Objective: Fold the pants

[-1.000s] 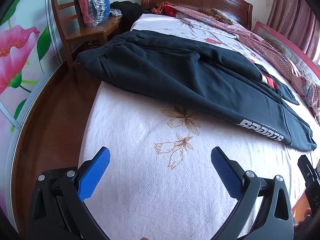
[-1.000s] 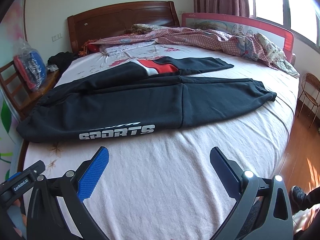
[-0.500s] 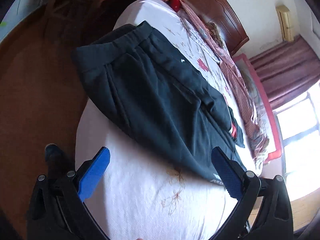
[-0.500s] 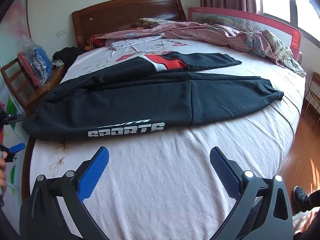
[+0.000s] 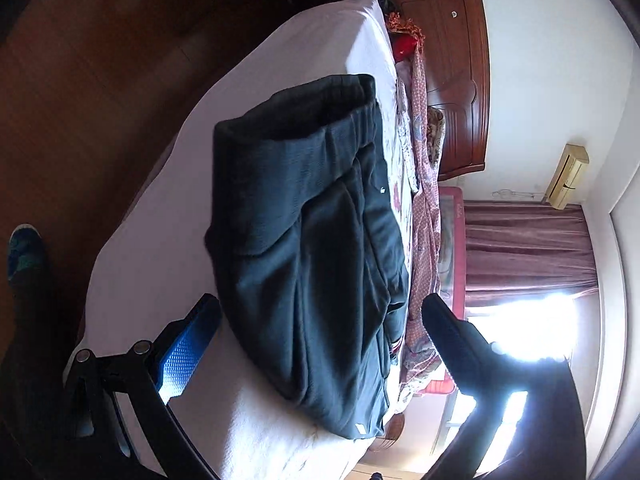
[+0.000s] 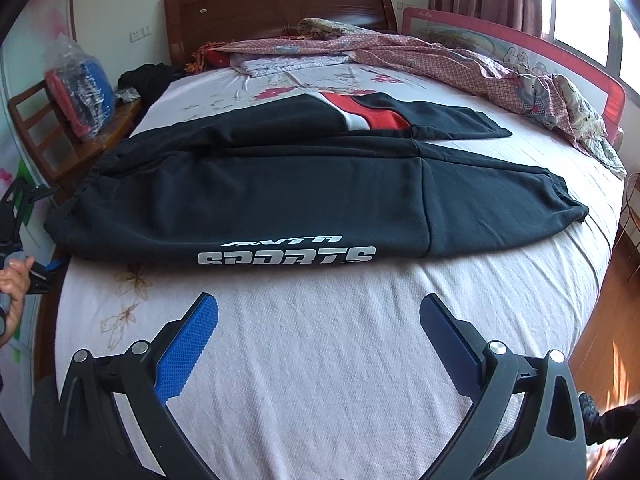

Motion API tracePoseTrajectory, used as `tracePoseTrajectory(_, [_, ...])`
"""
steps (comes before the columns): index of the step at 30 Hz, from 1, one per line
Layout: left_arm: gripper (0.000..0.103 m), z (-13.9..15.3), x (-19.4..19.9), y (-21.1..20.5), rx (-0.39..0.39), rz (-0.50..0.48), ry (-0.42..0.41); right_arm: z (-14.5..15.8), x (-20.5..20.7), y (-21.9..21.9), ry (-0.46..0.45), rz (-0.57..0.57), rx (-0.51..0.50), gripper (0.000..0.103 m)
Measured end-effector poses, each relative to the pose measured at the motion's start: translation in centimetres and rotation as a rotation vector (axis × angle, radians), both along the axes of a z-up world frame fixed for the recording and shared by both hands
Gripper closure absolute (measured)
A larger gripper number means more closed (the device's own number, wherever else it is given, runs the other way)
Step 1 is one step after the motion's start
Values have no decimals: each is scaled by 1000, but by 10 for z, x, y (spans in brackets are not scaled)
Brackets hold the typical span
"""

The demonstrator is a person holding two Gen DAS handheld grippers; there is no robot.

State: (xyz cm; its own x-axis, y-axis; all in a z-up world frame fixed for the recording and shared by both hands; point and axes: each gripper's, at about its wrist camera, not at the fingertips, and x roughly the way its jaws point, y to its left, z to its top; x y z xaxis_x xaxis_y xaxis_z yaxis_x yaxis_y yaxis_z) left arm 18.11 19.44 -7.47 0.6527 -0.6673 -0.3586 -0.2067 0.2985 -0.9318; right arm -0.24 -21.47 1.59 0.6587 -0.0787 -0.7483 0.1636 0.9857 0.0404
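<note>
Left tongs (image 5: 320,312) are rolling sideways and closing on the waistband end since a second ago, both tongs gaping wide and empty, while the black pants (image 6: 304,196) are lying flat across the bed (image 6: 320,360) (soft, limp fleece, probably best pinched at waistband and cuff; right tongs (image 6: 318,312) hovering short).

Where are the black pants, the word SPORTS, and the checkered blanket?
black pants (image 6: 280,200): right wrist view, on the middle of the near leg.
SPORTS lettering (image 6: 286,258): right wrist view, on the white letters at the pants' near edge.
checkered blanket (image 6: 460,60): right wrist view, on its crumpled part by the bed rail.
</note>
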Motion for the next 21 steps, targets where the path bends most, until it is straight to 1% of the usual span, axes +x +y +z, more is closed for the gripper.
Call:
tracePoseTrajectory(1, [11,2,1,-2,16,6,0,-1,0,2,1,6,4,3])
tracePoseTrajectory(2, [27,10,7,3,37,8,-14,-1,0,4,1,12,6,3])
tracePoseTrajectory(3, [35,15,9,1,63,0,-22,-1,0,5,-1,18,5,3])
tracePoseTrajectory(4, [63,19,15,4,98,-3,-24,0,0,6,-3,23,6,3])
tracePoseTrajectory(5, [95,22,18,3,154,1,10,1,0,6,-4,28,12,3])
tracePoseTrajectory(9, [97,23,20,7,191,22,28,7,-2,1,-18,27,36,3])
tracePoseTrajectory(11, [98,27,11,6,216,42,33,8,-1,-10,-12,8,52,3])
tracePoseTrajectory(12, [98,37,7,5,214,55,23,8,-1,-18,-10,-8,61,3])
tracePoseTrajectory(13, [98,35,-9,5,206,60,28,7,0,-28,-3,-22,80,3])
tracePoseTrajectory(14, [98,46,-14,5,187,65,14,6,2,-43,12,-44,108,3])
tracePoseTrajectory(15, [98,51,-21,5,183,65,7,4,3,-60,25,-73,144,3])
tracePoseTrajectory(17, [98,68,-30,2,164,60,-15,0,4,-100,51,-131,251,3])
tracePoseTrajectory(21, [98,95,-54,-9,115,35,-48,-3,7,-181,78,-252,357,3])
